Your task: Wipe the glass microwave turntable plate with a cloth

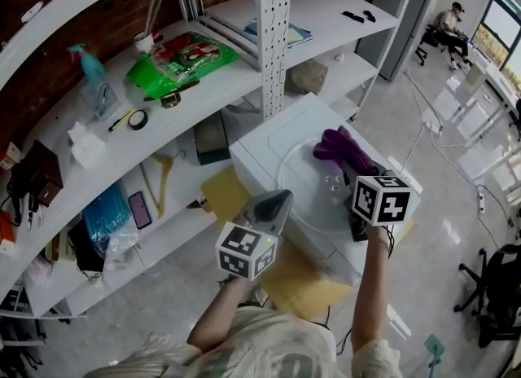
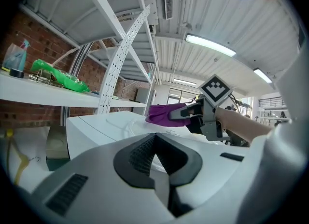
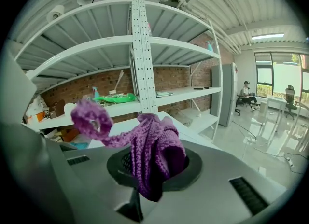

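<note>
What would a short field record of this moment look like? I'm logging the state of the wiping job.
target: glass turntable plate, flat on white appliance
tool: purple cloth, at the plate's far side
right claw: shut on purple cloth
left claw: shut, empty, at the appliance's near side
cloth-plate contact: cannot tell

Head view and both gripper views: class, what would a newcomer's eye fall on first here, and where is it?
The purple knitted cloth, pinched in the right claw, stands out most; it is at the far rim of the glass turntable plate atop the white appliance. Next comes the bright green bag on the shelf behind. The left claw is shut on nothing.
</note>
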Motion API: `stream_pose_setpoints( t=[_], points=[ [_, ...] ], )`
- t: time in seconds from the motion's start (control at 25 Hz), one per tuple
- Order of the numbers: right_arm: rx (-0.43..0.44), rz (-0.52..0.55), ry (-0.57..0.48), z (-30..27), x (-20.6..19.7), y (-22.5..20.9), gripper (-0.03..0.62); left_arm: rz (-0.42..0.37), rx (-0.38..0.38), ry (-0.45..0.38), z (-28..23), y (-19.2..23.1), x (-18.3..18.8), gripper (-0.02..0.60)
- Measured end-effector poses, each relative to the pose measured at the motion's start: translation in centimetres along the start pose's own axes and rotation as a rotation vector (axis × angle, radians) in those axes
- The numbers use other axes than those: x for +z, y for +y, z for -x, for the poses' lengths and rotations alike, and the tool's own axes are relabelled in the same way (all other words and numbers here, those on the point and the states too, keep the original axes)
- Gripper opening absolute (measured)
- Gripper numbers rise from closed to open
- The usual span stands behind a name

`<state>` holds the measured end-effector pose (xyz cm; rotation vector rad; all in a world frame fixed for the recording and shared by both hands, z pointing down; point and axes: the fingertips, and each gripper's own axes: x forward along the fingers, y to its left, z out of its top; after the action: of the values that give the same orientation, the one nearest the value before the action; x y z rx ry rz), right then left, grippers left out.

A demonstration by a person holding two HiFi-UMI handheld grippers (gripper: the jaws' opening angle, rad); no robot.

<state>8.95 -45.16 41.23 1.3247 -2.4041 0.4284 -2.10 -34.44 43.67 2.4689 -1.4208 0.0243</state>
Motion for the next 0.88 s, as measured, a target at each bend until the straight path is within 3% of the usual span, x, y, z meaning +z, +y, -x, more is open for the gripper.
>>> stream_pose_setpoints(
  t=[0.48, 0.88],
  points=[
    [-0.168, -0.018, 0.026, 5.0, -2.1, -5.5, 0.051, -0.029, -0.024, 0.013, -0.5, -1.0, -0.1, 0.003],
    [-0.225, -0.014, 0.028, 11.6, -6.1, -3.1, 0.051, -0.029, -0.036, 0.008, 0.0, -1.1, -0.4, 0.003]
  ],
)
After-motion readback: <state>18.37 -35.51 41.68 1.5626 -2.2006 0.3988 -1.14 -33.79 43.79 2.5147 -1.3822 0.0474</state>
